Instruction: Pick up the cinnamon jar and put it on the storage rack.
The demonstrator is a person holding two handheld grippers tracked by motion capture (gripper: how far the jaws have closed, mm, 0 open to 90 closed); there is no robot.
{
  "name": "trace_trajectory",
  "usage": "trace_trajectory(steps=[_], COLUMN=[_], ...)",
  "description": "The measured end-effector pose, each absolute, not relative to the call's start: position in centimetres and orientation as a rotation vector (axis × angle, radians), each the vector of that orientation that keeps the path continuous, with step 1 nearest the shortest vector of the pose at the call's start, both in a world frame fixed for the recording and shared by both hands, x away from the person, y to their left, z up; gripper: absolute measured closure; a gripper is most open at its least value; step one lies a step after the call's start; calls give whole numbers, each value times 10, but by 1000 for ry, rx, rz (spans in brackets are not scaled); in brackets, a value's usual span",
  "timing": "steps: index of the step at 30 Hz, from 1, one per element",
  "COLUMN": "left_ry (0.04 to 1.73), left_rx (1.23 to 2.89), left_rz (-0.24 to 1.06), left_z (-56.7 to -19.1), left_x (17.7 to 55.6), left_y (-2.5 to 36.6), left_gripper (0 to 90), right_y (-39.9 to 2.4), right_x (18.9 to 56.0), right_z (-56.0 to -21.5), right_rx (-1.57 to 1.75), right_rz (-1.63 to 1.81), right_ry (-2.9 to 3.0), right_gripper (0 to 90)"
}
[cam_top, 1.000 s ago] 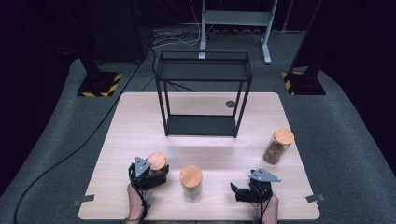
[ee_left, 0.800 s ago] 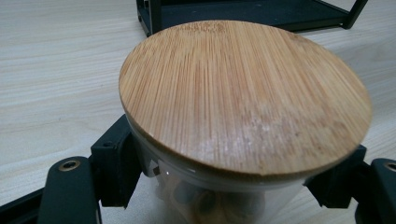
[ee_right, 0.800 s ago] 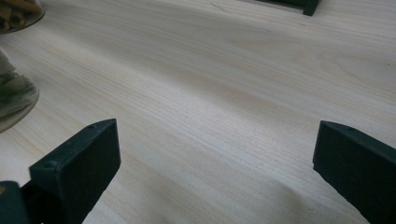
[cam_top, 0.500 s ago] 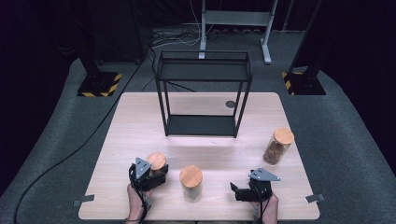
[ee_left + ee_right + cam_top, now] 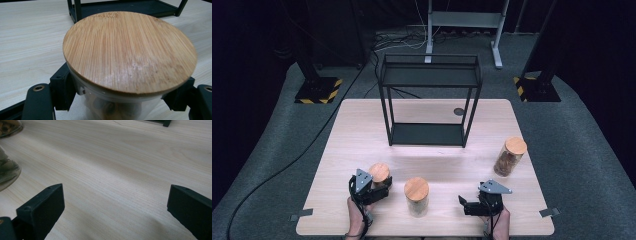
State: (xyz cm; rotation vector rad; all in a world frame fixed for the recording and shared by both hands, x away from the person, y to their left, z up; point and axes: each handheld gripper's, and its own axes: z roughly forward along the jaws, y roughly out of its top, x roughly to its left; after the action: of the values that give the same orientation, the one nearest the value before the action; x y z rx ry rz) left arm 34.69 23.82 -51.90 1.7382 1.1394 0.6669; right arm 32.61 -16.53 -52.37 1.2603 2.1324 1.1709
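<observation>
At front-left of the pale wooden worktop (image 5: 362, 130), left hand-held gripper (image 5: 379, 187) is clamped on a clear glass jar with a round bamboo lid (image 5: 379, 173); the left gripper view has both black jaws pressed against the glass wall just under the lid (image 5: 130, 50), dark contents inside too blurred to identify. Jar stands upright on the worktop. Right hand-held gripper (image 5: 464, 205) sits low at front-right, jaws wide apart with nothing between them, bare wood showing in the gap. A second bamboo-lidded glass jar (image 5: 417, 196) stands between the two grippers, near the left one, touching neither. A third bamboo-lidded jar with brown contents (image 5: 509, 156) stands toward the right edge, well apart. Black metal two-tier wire rack (image 5: 429, 100) stands at mid-back of the worktop, well clear of all jars.
</observation>
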Motion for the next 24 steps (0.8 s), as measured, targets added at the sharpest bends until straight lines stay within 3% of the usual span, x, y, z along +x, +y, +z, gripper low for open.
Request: trace_trajectory(steps=[24], left_ry=[1108], left_rx=[1756], left_rz=[681], left_z=[-505], left_x=[351], left_y=[236], left_gripper=[253], right_y=[-165], right_x=[326], right_z=[-524], right_rx=[1255], right_rz=[1175], right_ry=[2143], right_gripper=[0])
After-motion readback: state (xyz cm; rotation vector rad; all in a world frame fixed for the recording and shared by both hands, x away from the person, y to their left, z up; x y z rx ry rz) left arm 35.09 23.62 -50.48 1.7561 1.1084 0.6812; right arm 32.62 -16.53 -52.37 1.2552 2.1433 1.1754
